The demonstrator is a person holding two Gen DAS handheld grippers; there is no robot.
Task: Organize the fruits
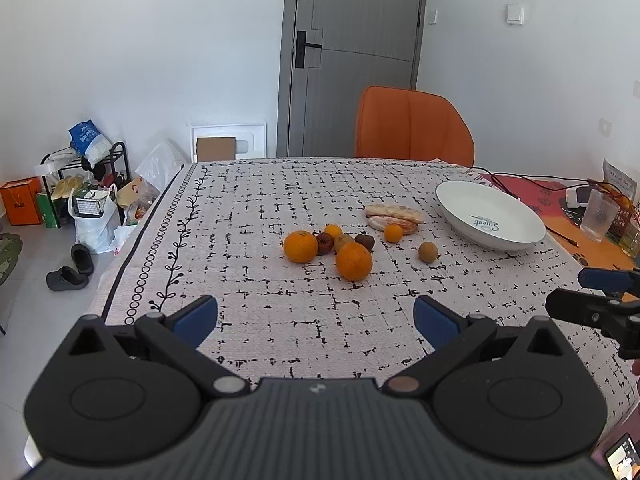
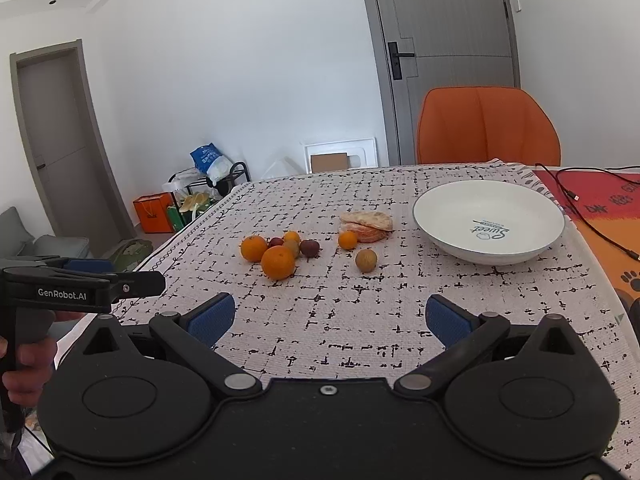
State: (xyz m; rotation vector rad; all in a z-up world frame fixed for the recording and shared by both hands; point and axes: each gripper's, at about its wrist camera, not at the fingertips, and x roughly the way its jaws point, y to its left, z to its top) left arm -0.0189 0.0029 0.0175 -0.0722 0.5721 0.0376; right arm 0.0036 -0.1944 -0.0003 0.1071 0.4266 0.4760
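Observation:
A cluster of fruit lies mid-table: two large oranges, a small orange behind them, a dark red fruit and a brown one. Apart to the right sit a small orange, a brownish round fruit and a peeled citrus with its peel. An empty white bowl stands at the right. My left gripper hovers open over the cloth in front of the cluster. My right gripper is open too, nearer the bowl, with nothing between its fingers.
An orange chair stands behind the table. Cables, a clear glass and small items lie on the red mat at the right. The table's left edge drops to a floor with bags, slippers and a rack.

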